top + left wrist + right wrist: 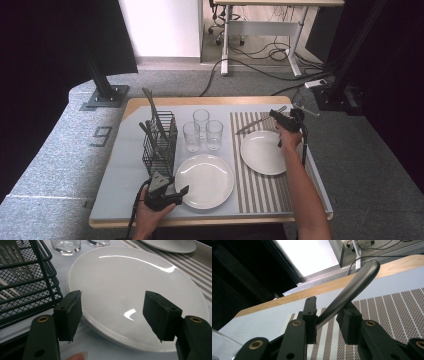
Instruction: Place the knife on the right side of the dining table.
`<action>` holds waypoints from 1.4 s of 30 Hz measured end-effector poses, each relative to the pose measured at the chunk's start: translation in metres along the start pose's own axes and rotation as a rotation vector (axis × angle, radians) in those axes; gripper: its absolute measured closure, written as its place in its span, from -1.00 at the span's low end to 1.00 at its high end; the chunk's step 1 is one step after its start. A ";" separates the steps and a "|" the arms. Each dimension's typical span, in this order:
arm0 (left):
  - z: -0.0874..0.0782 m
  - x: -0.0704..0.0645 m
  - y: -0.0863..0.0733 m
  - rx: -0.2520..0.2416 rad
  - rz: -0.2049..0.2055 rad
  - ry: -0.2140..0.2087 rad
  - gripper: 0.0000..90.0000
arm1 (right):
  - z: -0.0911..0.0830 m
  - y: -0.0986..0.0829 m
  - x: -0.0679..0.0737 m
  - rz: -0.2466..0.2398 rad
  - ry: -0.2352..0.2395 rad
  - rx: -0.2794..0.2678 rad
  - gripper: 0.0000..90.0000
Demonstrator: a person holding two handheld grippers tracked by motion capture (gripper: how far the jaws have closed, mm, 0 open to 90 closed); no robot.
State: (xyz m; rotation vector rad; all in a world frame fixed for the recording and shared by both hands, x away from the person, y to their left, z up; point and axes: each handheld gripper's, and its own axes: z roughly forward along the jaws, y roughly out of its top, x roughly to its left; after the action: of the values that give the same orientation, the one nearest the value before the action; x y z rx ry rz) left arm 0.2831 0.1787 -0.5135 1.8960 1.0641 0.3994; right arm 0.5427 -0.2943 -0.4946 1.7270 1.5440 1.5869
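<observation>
On the pale blue tabletop (pixel 125 170), above grey carpet (pixel 60 150), right gripper (pixel 328 320) fingers pinch a slim metal knife (pixel 352 288); left gripper (pixel 112 315) fingers are spread.

my left gripper (pixel 167 192): black, grey three-cornered plate behind fingers (pixel 68 315), brass rivets below pads. right gripper (pixel 285 117) black too, cable trailing.

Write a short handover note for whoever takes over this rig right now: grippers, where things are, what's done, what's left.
Right gripper: shut on a knife, held above the striped placemat just beyond the far plate.
Left gripper: open, holding nothing, at the near plate's edge beside the wire caddy.
Three glasses stand behind the near plate.
Done: knife picked up.
Left: probably lay the knife beside the far plate; more cutlery remains in the caddy.
</observation>
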 end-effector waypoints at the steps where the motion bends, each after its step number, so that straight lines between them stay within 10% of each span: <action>1: 0.000 0.000 0.000 0.000 0.000 0.002 -0.29 | 0.000 0.000 0.000 -0.002 -0.002 0.000 0.54; 42: -0.002 0.002 0.000 -0.007 -0.002 0.012 -0.29 | 0.002 -0.010 -0.017 0.087 -0.042 0.043 0.46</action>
State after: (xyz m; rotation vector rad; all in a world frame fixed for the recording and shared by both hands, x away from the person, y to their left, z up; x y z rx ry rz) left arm 0.2830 0.1810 -0.5126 1.8883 1.0712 0.4131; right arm 0.5426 -0.3040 -0.5116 1.8620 1.5135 1.5583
